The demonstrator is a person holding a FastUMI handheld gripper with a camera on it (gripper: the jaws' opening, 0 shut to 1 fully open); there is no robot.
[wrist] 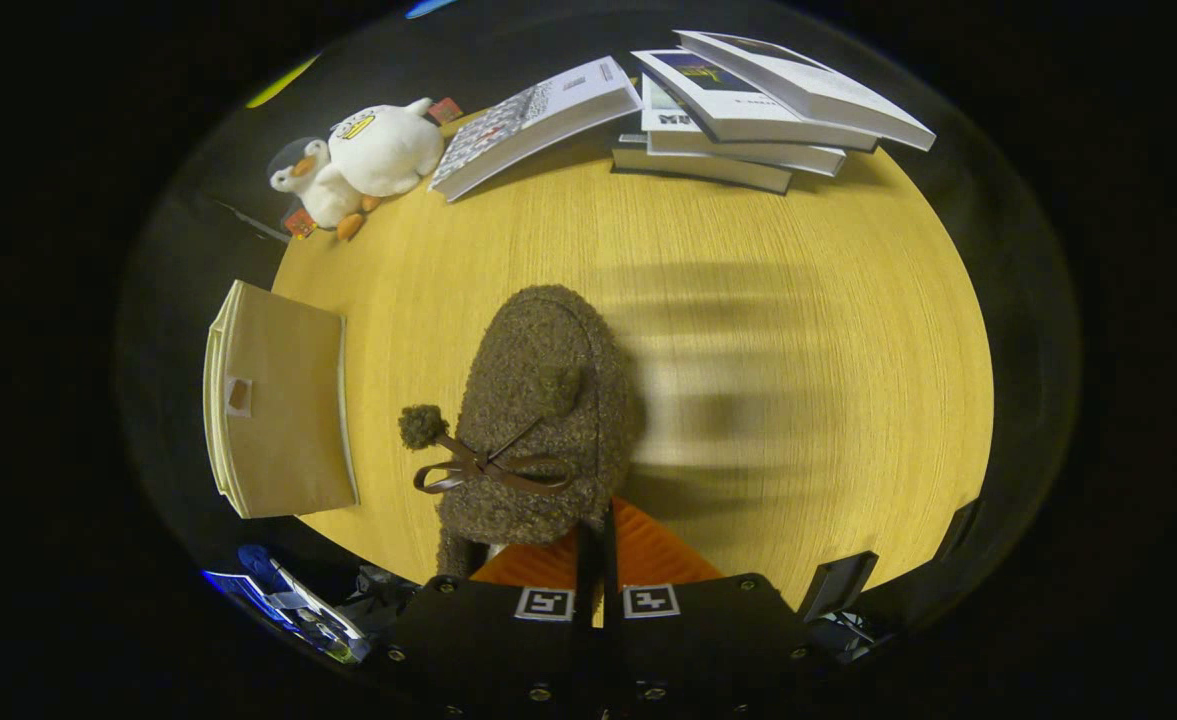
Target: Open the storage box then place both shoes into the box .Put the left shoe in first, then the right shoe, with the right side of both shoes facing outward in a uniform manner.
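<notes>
A fuzzy brown shoe point(538, 400) with a brown ribbon bow and a pompom extends straight ahead of my fingers, toe pointing away. My gripper point(598, 545) is shut on the rim of its opening, where the orange lining point(648, 555) shows. Blurred shadows fall on the wooden table point(798, 350) to the shoe's right, so the shoe seems lifted off it. A tan storage box point(278, 410) stands at the table's left edge, to the left of the shoe, and looks closed.
A stack of books point(748, 110) lies at the far right of the table, and a single book point(538, 120) lies to its left. A white plush duck point(363, 160) sits at the far left corner.
</notes>
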